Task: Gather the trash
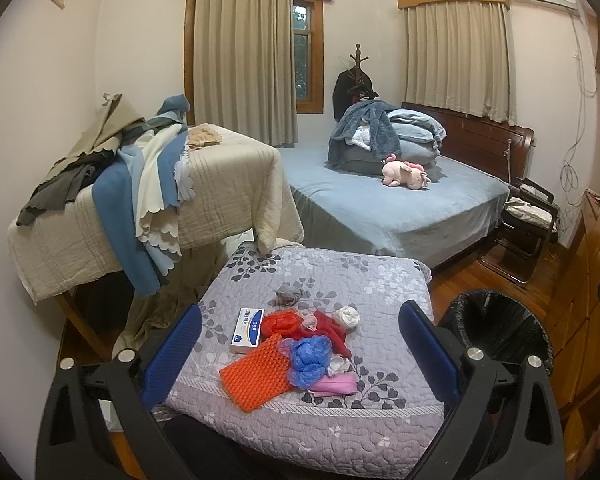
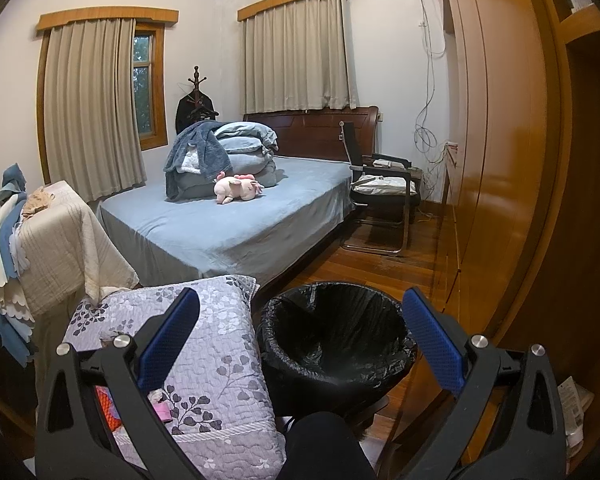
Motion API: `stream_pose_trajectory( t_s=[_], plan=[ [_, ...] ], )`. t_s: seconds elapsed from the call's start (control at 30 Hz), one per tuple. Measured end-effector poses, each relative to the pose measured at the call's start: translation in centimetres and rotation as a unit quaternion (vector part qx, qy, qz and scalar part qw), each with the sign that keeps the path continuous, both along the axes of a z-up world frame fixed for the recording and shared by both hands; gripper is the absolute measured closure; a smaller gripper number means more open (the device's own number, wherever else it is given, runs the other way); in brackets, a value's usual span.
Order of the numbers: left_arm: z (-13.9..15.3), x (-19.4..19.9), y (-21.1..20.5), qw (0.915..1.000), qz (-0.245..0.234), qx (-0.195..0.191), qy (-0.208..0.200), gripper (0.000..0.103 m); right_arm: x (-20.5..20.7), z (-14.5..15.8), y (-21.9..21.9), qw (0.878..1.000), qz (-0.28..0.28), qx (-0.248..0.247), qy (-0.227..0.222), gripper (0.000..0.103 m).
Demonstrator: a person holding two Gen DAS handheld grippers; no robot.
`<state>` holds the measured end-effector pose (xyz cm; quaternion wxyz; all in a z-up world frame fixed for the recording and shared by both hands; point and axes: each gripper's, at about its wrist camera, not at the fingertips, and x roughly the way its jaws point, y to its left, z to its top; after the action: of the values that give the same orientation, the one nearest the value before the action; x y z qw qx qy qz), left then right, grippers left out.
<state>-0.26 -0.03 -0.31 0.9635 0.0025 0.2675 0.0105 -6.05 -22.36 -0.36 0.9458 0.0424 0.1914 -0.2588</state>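
Both grippers hang wide open, jaws gripping nothing. The left gripper (image 1: 300,344) faces the trash pile (image 1: 296,354) on the grey floral quilt (image 1: 340,412): a white box (image 1: 247,330), orange mesh pad (image 1: 254,372), crumpled blue bag (image 1: 310,360) and red scraps. The right gripper (image 2: 300,340) hovers over the black-lined bin (image 2: 336,336), which stands just beside the quilt on the wooden floor (image 2: 380,264).

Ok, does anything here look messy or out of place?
Yes. A heap of litter sits on the floral quilt: a white box, an orange mat, blue plastic and crumpled scraps. The bin beside it looks empty. Cloths also hang untidily off the beige table.
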Motion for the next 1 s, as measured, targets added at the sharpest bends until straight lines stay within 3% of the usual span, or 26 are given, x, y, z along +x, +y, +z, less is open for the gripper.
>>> stream_pose_trajectory(
  t_s=[1.0],
  plan=[
    [-0.10, 0.35, 0.46, 1.0000, -0.002, 0.000, 0.001, 0.006, 0.30, -0.03, 0.21, 1.000, 0.003, 0.000, 0.000, 0.005]
  ],
)
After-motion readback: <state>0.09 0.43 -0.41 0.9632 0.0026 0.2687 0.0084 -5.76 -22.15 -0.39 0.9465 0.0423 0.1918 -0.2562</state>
